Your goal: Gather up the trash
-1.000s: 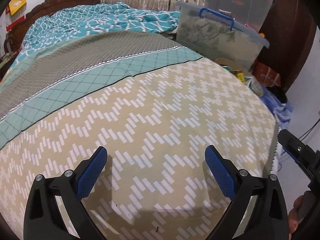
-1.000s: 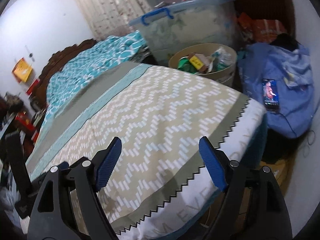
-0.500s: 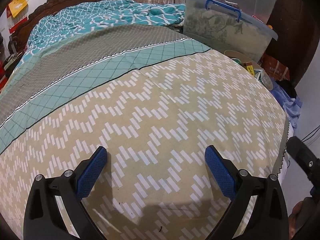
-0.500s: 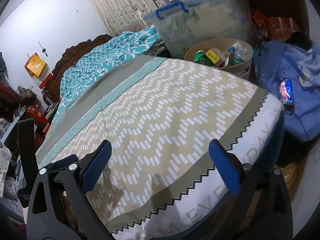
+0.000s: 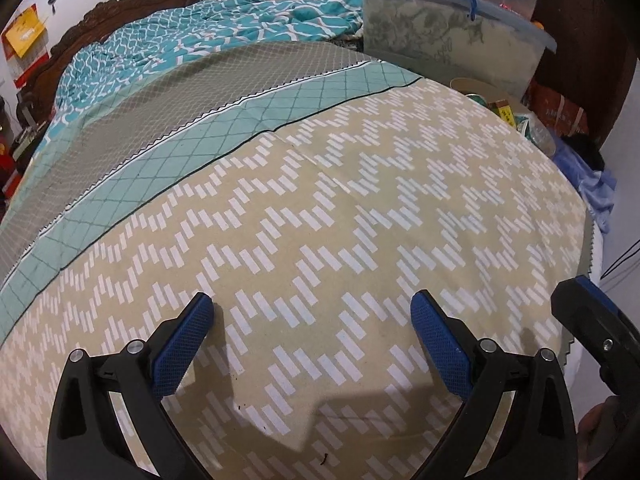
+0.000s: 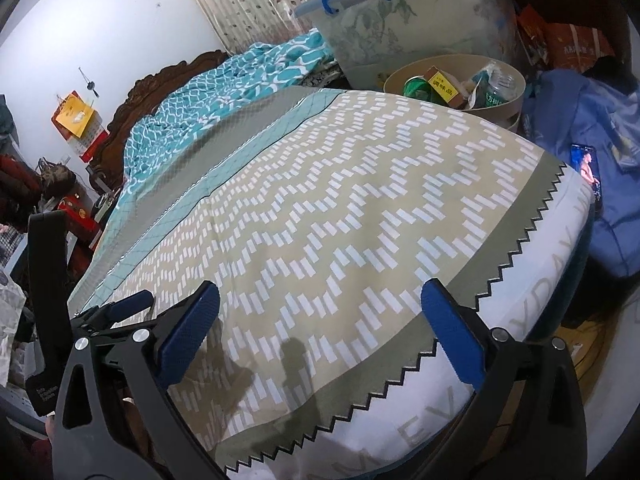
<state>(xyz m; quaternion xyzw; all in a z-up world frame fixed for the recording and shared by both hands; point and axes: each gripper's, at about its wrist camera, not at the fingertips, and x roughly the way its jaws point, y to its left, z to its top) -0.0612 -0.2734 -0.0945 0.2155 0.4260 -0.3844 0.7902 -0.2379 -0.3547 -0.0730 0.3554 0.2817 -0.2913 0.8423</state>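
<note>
A round beige bin [image 6: 500,110] stands beyond the far corner of the bed and holds trash: a green can [image 6: 416,87], a yellow-labelled box [image 6: 442,84] and a clear bottle [image 6: 498,90]. Part of the bin shows in the left wrist view [image 5: 476,86]. My left gripper [image 5: 312,320] is open and empty, low over the tan zigzag bed cover [image 5: 320,220]. My right gripper [image 6: 320,310] is open and empty over the bed's near corner. The left gripper also shows at the left of the right wrist view [image 6: 120,308].
A clear storage tub with blue handles [image 6: 400,20] sits behind the bin. A blue bag [image 6: 580,152] with a lit phone [image 6: 586,166] on it lies right of the bed. A crumpled teal blanket [image 5: 200,52] and wooden headboard [image 5: 120,12] are at the far end.
Both grippers have drawn back and up from the bin end of the bed. The right gripper's jaws have spread a little wider. Nothing was picked up.
</note>
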